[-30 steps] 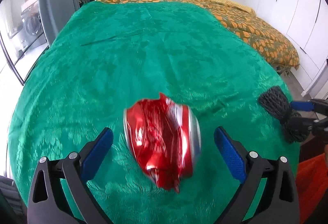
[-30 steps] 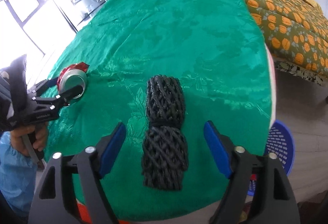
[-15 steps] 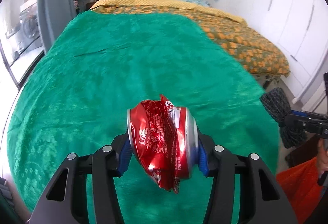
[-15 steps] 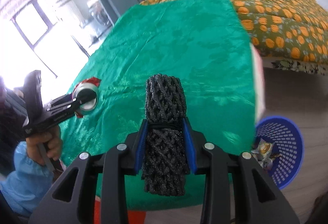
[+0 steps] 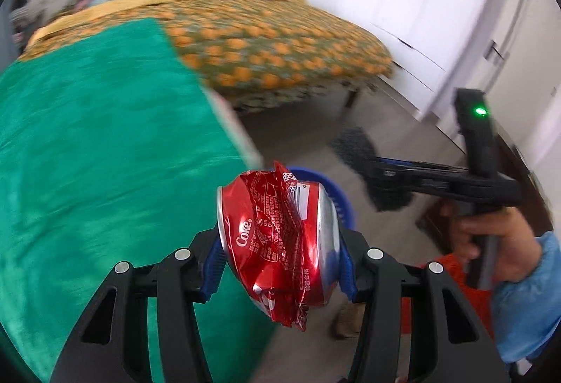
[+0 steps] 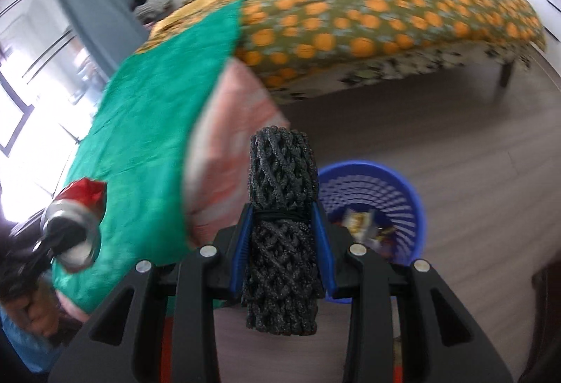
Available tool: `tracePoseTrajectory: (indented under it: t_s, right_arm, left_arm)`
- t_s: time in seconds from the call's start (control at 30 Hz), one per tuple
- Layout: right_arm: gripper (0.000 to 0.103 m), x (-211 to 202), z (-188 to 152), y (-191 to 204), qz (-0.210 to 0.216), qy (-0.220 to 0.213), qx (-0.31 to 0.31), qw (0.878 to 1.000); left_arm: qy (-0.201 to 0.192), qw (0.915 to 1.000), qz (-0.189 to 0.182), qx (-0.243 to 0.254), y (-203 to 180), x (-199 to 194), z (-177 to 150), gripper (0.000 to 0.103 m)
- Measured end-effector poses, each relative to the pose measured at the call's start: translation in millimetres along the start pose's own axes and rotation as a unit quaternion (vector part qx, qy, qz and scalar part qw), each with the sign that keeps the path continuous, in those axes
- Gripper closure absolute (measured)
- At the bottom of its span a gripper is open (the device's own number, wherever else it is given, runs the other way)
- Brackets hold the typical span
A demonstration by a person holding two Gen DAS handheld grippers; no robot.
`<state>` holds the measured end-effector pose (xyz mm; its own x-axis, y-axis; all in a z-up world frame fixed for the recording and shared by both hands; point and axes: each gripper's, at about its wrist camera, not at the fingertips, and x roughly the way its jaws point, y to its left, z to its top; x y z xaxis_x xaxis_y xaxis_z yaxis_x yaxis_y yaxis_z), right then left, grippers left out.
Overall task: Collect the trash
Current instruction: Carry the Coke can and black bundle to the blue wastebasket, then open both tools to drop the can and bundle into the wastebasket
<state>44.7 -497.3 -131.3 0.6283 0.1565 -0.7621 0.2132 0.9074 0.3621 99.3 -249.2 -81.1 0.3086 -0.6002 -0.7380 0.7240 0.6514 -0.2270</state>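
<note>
- The crushed red can (image 5: 278,242) is all bent and crinkled. It has shiny red skin with white letters, a silver rim on each end, and a torn, pointy bit sticking out at the top and bottom.
- The left tongs (image 5: 280,265) are squeezed onto the can, one blue pad on each silver end. Their jaws have just been closing, with the can between them. The can is up in the air, past the edge of the green cover (image 5: 98,155).
- The black net roll (image 6: 280,225) looks like a bumpy tube of dark mesh. A thin black band is tied round its middle.
- The right tongs (image 6: 282,246) are squeezed onto the roll at that band. Their jaws have just been closing too, with the roll between them. The roll is up in the air, just in front of the blue basket (image 6: 403,193).
- The blue basket stands on the wooden floor (image 6: 455,123) and has holes in its wall. Some wrappers (image 6: 361,223) lie inside it.
- A hand (image 5: 491,242) in a blue sleeve (image 5: 526,298) holds the right tongs' handle.
- Behind is a bed with an orange spotted blanket (image 6: 368,14).
</note>
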Motion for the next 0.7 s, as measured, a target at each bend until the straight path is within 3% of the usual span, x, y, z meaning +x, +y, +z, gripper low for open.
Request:
tracePoseTrajectory:
  t_s: [0.23, 0.53, 0.6, 0.67, 0.7]
  right_arm:
    - [0.07, 29.4, -0.8, -67.8, -0.015, 0.012, 0.063, 0.998]
    - [0.07, 73.8, 0.7, -122.1, 0.009, 0.027, 0.14, 0.99]
    - [0.067, 84.8, 0.1, -129.5, 0.015, 0.027, 0.15, 0.988]
    - [0.054, 98.4, -1.2, -138.4, 0.024, 0.034, 0.165, 0.985]
    - [0.031, 103.7, -1.3, -142.9, 0.027, 0.036, 0.172, 0.984]
  left_arm:
    - [0.063, 0.9977, -0.007, 0.024, -57.8, 101.4, 12.0, 0.05]
    - [0.107, 0.9938, 0.025, 0.015, -55.8, 193.2, 14.4, 0.046]
    - [0.111, 0.993, 0.037, 0.015, -53.2, 207.8, 16.4, 0.035]
    - [0.104, 0.9933, 0.049, 0.015, -51.1, 215.0, 21.0, 0.022]
    - [0.101, 0.9934, 0.053, 0.016, -49.9, 215.0, 22.0, 0.022]
